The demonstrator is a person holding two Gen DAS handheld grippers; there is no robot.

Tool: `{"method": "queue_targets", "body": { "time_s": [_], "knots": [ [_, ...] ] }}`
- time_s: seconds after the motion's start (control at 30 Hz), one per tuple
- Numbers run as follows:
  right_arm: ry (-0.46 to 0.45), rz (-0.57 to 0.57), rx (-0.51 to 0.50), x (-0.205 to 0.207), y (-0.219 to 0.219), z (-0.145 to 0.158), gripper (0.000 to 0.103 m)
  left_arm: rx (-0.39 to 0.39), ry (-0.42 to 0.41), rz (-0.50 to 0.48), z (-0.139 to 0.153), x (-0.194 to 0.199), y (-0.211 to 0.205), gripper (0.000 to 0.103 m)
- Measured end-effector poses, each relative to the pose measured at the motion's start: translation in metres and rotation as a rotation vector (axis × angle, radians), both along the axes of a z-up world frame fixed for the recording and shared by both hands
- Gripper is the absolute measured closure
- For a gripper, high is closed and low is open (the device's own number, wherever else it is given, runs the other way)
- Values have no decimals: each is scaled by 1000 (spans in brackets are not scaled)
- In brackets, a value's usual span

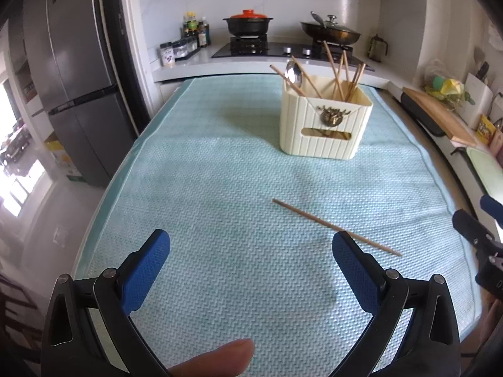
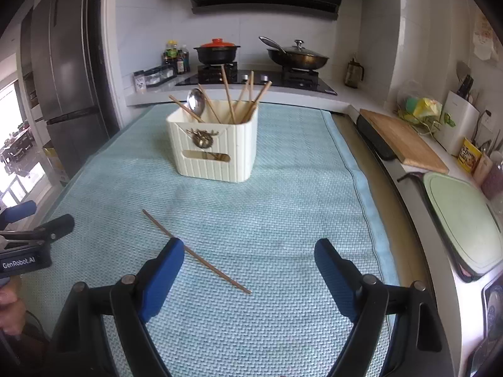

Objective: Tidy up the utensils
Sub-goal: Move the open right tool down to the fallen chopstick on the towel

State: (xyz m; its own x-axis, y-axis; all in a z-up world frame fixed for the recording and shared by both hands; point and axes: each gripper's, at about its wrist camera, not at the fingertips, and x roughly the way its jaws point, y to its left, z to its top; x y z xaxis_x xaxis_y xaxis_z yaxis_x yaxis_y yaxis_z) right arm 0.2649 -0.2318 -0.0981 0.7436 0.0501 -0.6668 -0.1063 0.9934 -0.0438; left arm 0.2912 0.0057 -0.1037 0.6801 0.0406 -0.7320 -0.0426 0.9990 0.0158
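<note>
A cream ribbed utensil holder (image 1: 325, 122) (image 2: 213, 144) stands on the light blue mat (image 1: 220, 220) (image 2: 283, 207), with several wooden chopsticks and a metal spoon (image 1: 294, 72) (image 2: 195, 100) standing in it. One loose wooden chopstick (image 1: 317, 220) (image 2: 207, 265) lies flat on the mat. My left gripper (image 1: 251, 245) is open above bare mat, its right finger just in front of the chopstick. My right gripper (image 2: 248, 251) is open too, and the chopstick runs from behind its left finger into the gap. Neither gripper holds anything.
A gas hob with a red-lidded pot (image 1: 248, 23) and a lidded wok (image 2: 297, 56) sits behind the mat. Seasoning bottles (image 1: 195, 34) stand to the left, a fridge (image 1: 75, 78) further left. A wooden board (image 2: 405, 141) and a green board (image 2: 462, 220) lie along the right counter.
</note>
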Motion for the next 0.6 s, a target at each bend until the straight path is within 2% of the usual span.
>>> {"method": "queue_targets", "body": {
  "time_s": [0.2, 0.43, 0.6],
  "knots": [
    [-78, 24, 0, -11, 15, 27, 16, -17, -39, -10, 22, -8, -6, 0],
    [-91, 4, 5, -13, 15, 38, 16, -25, -28, -13, 27, -6, -10, 0],
    [-106, 2, 7, -16, 14, 44, 16, -1, -38, -18, 30, -5, -15, 0]
  ]
}}
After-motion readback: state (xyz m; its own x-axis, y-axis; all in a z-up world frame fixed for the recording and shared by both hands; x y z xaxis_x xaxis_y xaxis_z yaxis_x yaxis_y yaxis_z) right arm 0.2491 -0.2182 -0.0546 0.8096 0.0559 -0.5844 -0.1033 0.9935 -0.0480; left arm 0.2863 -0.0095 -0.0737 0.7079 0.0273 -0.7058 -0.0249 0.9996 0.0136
